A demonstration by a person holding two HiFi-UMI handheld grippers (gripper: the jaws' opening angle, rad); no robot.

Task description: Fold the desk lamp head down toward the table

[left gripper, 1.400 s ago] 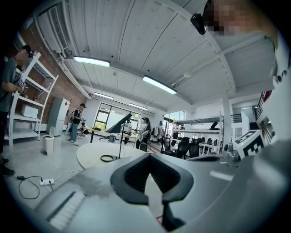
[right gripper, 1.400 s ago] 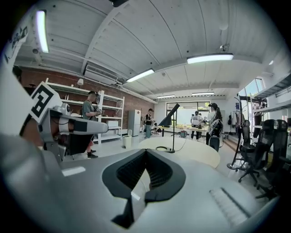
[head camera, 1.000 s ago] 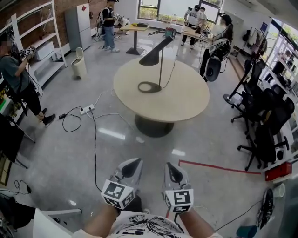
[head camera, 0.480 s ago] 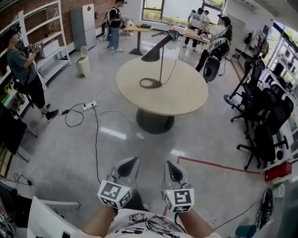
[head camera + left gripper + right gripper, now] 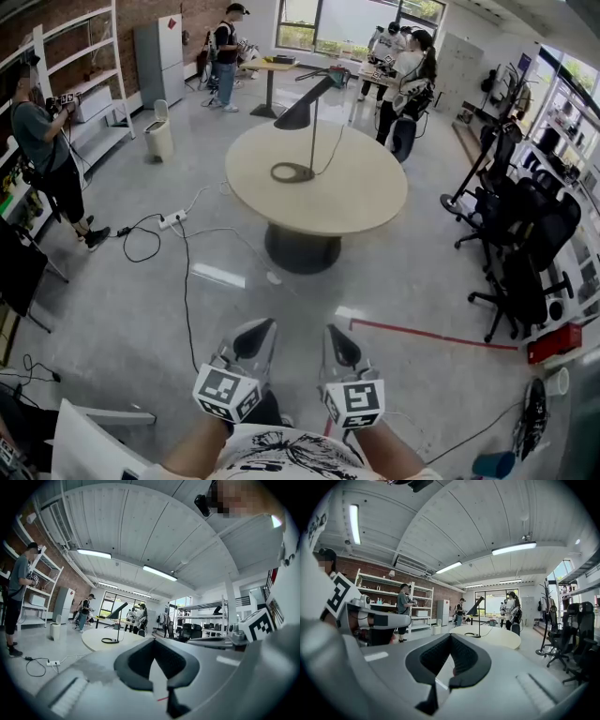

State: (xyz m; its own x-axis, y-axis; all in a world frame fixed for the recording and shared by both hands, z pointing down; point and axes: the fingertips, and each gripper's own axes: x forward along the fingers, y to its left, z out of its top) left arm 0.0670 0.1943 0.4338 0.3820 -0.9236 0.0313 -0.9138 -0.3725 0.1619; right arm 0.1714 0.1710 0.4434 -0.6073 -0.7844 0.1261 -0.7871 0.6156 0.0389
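The black desk lamp [image 5: 298, 114] stands on the round beige table [image 5: 356, 202] far ahead, its cone head raised on a thin stem above a ring base [image 5: 292, 172]. Both grippers are held low by my body, several steps from the table. My left gripper [image 5: 255, 338] and right gripper [image 5: 336, 345] are shut with nothing in them. The left gripper view shows the lamp [image 5: 117, 611] small beyond the shut left gripper [image 5: 157, 657]. Over the shut right gripper [image 5: 450, 657], the lamp [image 5: 477, 606] and table [image 5: 499, 637] appear in the right gripper view.
A power strip [image 5: 172, 221] with cables lies on the floor left of the table. Black office chairs [image 5: 525, 248] crowd the right side. A red tape line [image 5: 427, 334] marks the floor. People stand at the left [image 5: 39, 141] and at the back [image 5: 225, 54].
My view has shifted a little, so the table and lamp sit slightly left and higher. The person at the left has stepped about. Both grippers stay shut and low.
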